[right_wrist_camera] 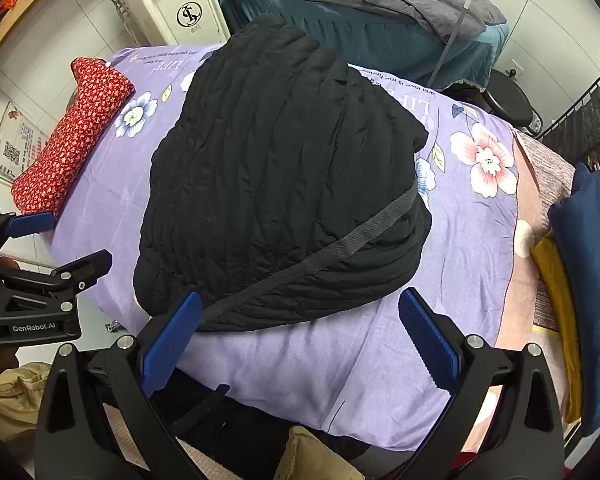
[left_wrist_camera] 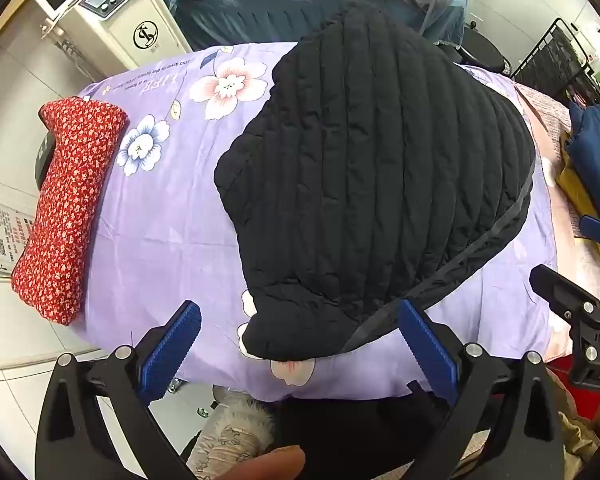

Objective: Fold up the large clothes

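Jaws spread wide and empty on both my left gripper [left_wrist_camera: 300, 344] and right gripper [right_wrist_camera: 300, 340], I should pinch the near hem of the black quilted jacket [left_wrist_camera: 372, 184] lying folded on the purple floral bedsheet [left_wrist_camera: 172, 216], lifting both corners evenly.

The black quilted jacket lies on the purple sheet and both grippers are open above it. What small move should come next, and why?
Probably lower the left gripper onto the near edge of the black quilted jacket and close on it. Both it and the right gripper are open and hold nothing, and the jacket lies in a bulky, rounded heap on the purple sheet, so an edge must be gripped before folding.
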A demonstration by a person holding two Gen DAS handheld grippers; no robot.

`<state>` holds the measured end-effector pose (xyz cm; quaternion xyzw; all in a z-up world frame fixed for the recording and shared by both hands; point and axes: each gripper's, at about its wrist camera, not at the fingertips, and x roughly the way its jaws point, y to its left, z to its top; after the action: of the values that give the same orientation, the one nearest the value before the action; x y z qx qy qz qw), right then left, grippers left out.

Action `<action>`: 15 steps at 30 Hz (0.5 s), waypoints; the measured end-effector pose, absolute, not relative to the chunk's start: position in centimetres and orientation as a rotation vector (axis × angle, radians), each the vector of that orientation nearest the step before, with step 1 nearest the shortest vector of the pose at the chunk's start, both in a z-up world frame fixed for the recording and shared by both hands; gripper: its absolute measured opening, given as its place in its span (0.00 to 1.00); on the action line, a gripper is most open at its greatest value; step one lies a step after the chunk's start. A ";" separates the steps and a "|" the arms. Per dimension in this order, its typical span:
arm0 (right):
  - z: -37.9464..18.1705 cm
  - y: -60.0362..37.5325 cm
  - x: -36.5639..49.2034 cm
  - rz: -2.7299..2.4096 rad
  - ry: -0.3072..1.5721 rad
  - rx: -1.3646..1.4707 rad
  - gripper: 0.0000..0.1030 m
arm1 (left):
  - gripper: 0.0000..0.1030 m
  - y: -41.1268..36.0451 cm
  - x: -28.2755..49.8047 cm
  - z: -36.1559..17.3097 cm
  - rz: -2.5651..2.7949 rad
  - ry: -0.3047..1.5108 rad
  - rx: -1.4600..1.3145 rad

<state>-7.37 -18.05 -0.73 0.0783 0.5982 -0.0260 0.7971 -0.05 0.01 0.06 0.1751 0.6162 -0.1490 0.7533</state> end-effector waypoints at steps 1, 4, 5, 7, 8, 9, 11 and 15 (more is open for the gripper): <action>-0.7 -18.1 -7.4 -0.055 1.284 0.169 0.95 | 0.94 0.0 -0.1 0.1 -0.326 1.345 0.380; -0.7 -18.0 -7.4 -0.053 1.285 0.170 0.95 | 0.94 0.1 0.0 0.0 -0.330 1.353 0.382; -0.7 -18.0 -7.4 -0.053 1.285 0.170 0.95 | 0.94 0.1 0.1 0.0 -0.330 1.353 0.383; -0.6 -18.0 -7.4 -0.053 1.284 0.170 0.95 | 0.94 0.2 0.1 0.0 -0.331 1.353 0.384; -0.6 -17.9 -7.4 -0.053 1.284 0.171 0.95 | 0.94 0.3 0.1 0.0 -0.331 1.352 0.384; -0.9 -18.1 -7.3 -0.051 1.286 0.174 0.95 | 0.94 0.3 0.0 0.1 -0.331 1.351 0.385; -0.8 -18.1 -7.3 -0.050 1.287 0.175 0.95 | 0.94 -0.1 -0.5 -0.5 -0.326 1.356 0.388; -0.6 -17.8 -7.3 -0.049 1.286 0.172 0.95 | 0.94 0.0 -0.8 -0.6 -0.323 1.356 0.386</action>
<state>-7.30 -17.83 -0.59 0.0799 0.5988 -0.0230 0.7966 -0.77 0.00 -0.60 0.1765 0.6206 -0.1476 0.7496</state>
